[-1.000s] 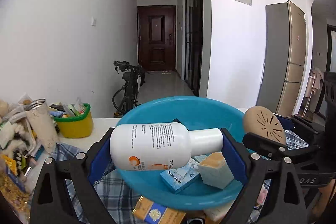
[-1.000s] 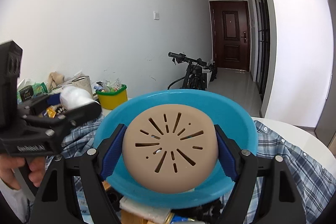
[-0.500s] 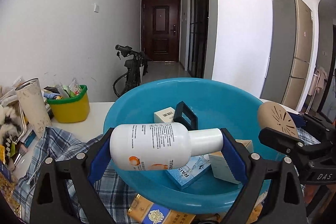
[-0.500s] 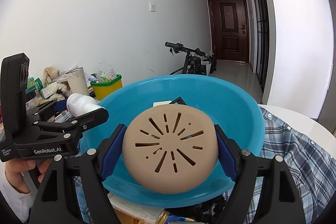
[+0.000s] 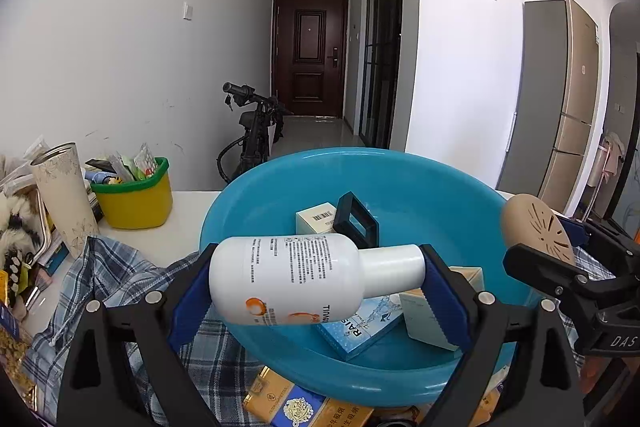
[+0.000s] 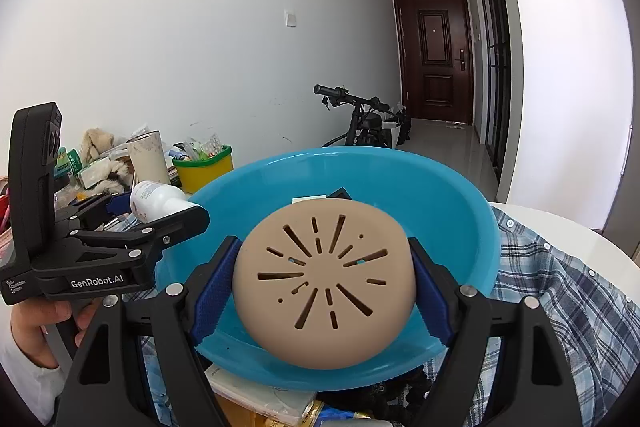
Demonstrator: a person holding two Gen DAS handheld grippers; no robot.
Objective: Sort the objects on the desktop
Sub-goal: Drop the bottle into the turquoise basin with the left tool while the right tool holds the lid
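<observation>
Yellow bin (image 5: 134, 205) far left on table, plaid shirt (image 5: 108, 279) beside it. Left gripper (image 5: 318, 281) clamped endwise on white bottle (image 5: 288, 283), lying sideways over near rim of blue basin (image 5: 420, 183), boxes inside. Right gripper (image 6: 324, 285) clamped on tan slotted disc (image 6: 324, 283), held over same basin, right of bottle
</observation>
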